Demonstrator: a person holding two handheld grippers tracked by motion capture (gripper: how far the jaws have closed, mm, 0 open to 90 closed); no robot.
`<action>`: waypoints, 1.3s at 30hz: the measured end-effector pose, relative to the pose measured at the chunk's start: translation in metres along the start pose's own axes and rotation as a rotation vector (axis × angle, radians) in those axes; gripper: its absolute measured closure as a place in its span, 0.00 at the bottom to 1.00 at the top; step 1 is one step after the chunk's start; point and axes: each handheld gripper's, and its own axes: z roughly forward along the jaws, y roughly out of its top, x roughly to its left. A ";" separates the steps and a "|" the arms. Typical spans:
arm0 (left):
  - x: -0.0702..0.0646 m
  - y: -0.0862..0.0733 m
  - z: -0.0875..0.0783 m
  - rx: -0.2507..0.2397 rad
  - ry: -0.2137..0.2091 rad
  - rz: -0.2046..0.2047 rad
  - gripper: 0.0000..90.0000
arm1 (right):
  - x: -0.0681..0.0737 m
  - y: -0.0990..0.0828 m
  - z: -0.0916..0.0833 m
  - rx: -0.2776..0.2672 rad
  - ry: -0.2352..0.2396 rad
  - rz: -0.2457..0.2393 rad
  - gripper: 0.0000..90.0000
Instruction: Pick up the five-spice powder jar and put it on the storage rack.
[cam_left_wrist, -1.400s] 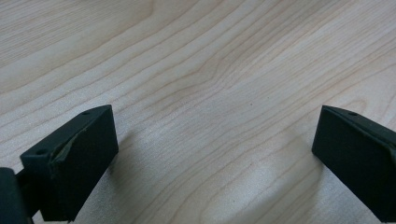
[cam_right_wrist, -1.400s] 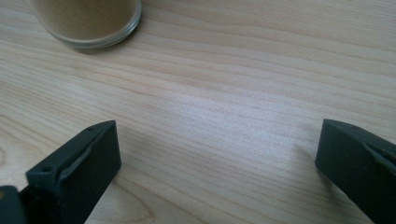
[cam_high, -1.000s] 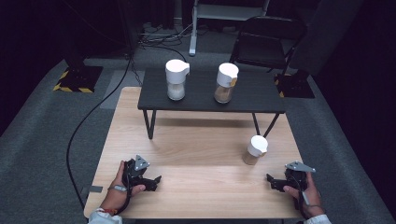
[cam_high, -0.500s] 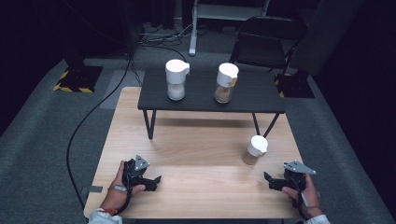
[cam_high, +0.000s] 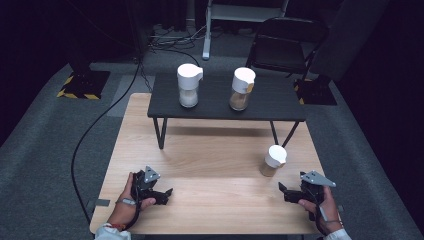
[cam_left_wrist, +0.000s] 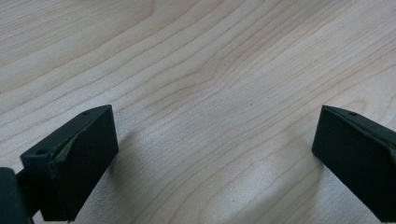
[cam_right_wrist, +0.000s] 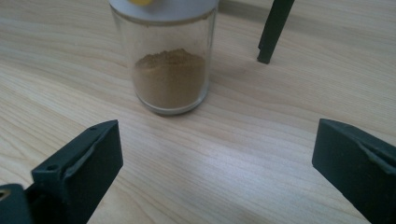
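Glass jar of brown powder with a white lid (cam_high: 273, 160) stands upright on the light wooden surface (cam_high: 210, 155), toward its right side, in front of the black low stand (cam_high: 225, 102). Right tongs (cam_high: 289, 192) rest near the front edge, just short of that jar, jaws wide apart with nothing between them; the right gripper view shows the jar (cam_right_wrist: 169, 70) ahead. Left tongs (cam_high: 166, 194) lie at the front left, jaws apart over bare wood (cam_left_wrist: 210, 93).
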 end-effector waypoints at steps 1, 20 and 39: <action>0.000 0.000 0.000 -0.001 -0.001 0.000 0.00 | 0.001 0.001 0.000 -0.002 0.000 0.003 0.02; 0.000 0.000 0.000 0.000 -0.001 0.000 0.00 | -0.004 0.019 0.031 -0.047 0.089 0.029 0.02; 0.000 0.000 0.000 -0.001 -0.001 0.000 0.00 | 0.001 0.034 0.058 -0.034 0.094 0.027 0.03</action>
